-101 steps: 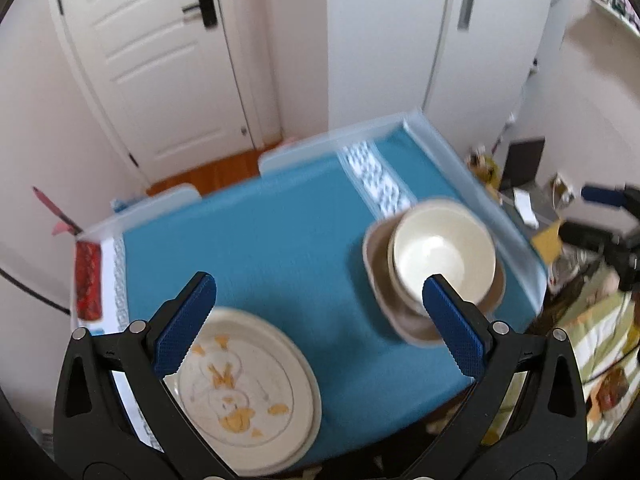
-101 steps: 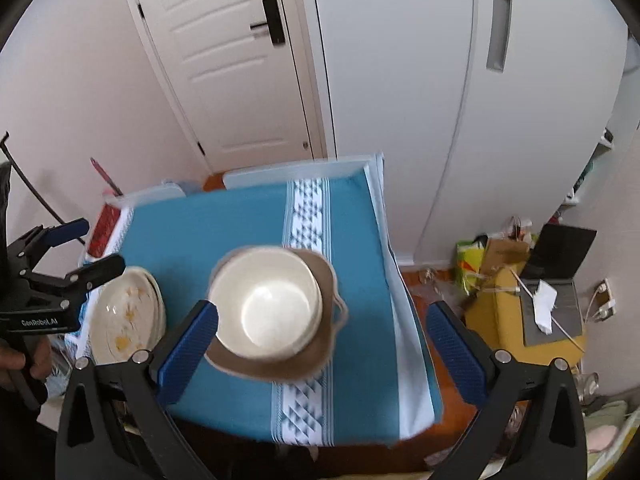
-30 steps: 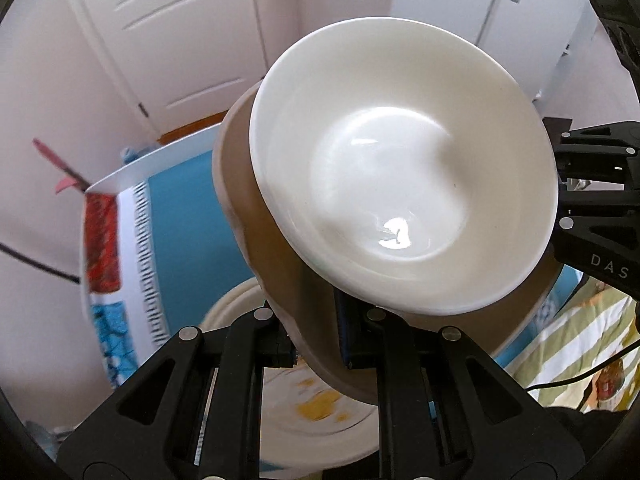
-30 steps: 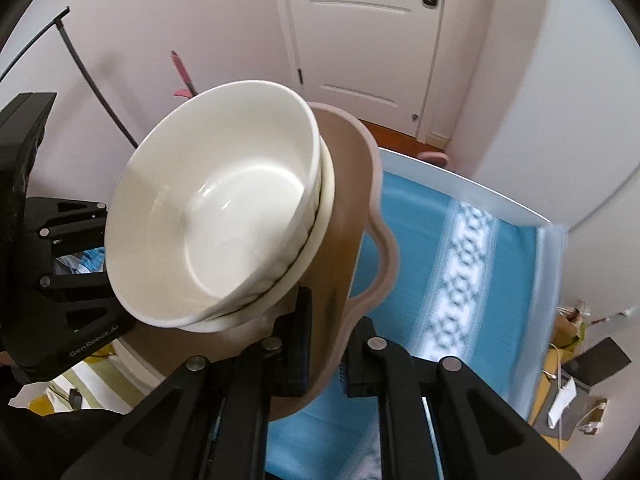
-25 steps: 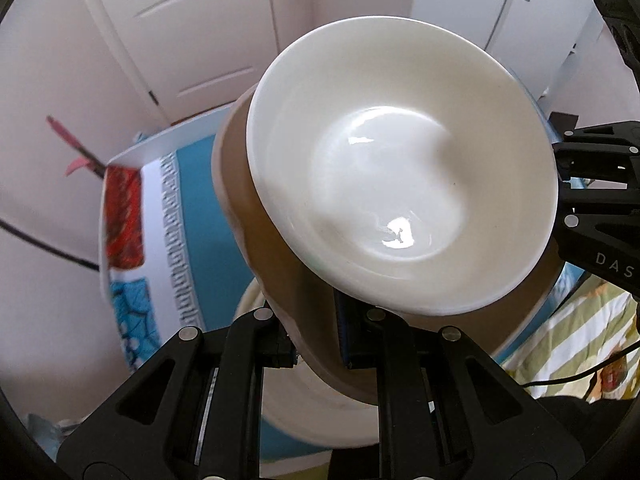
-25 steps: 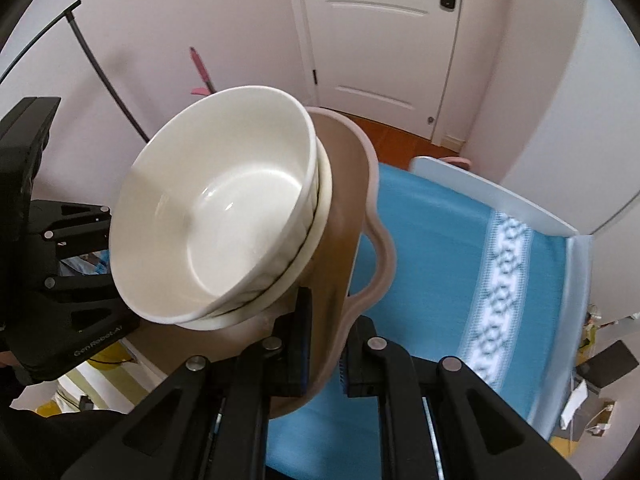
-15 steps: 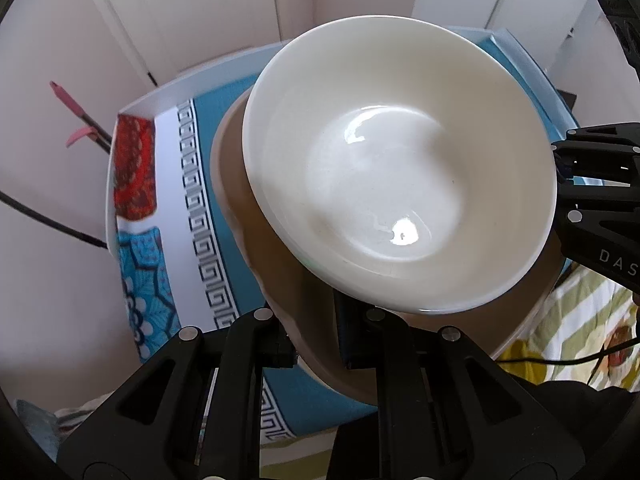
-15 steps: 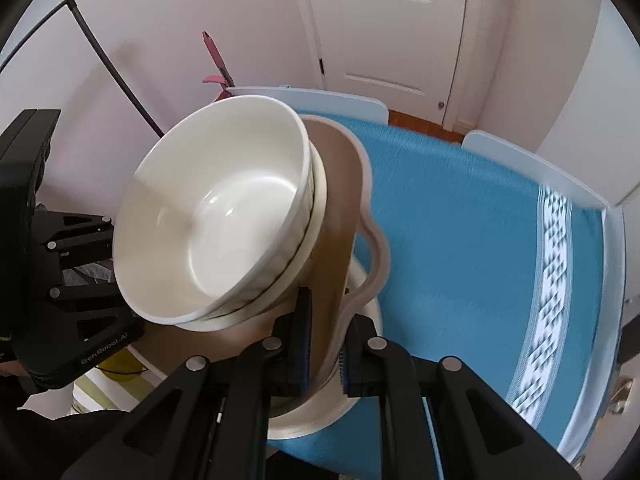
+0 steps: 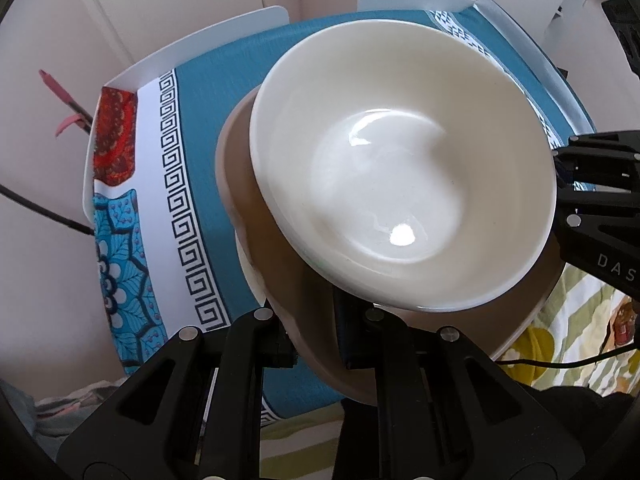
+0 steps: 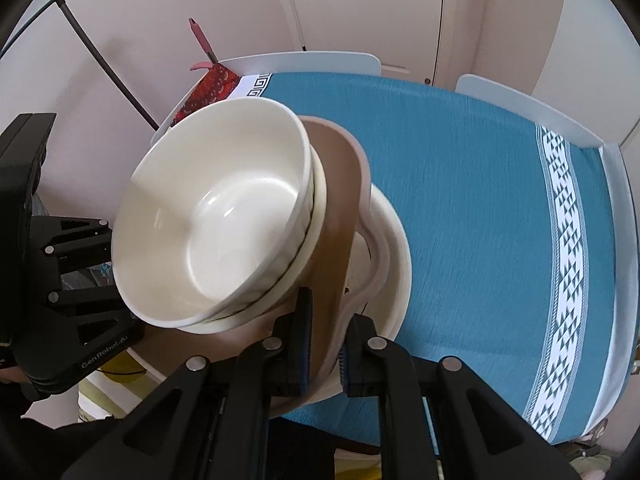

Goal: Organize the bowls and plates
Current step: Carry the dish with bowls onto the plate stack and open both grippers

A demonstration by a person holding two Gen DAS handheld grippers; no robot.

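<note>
A brown plate with looped handles carries stacked white bowls, and both grippers hold it tilted. My left gripper is shut on its near rim. On the opposite rim my right gripper is shut, just beside a handle. Each gripper shows in the other's view, the right gripper at the right edge and the left gripper at the left. Directly beneath the brown plate a cream plate lies on the teal tablecloth. I cannot tell whether the two plates touch.
The table's left end has a red and blue patterned cloth border. White chair backs stand along the far side, with a white door behind. A black rod leans at the left. Striped bedding lies below the table's near edge.
Both grippers carried the brown plate with its bowls across the table and downward. It now hangs over the cream plate, which was off to the side before. Both grips are unchanged.
</note>
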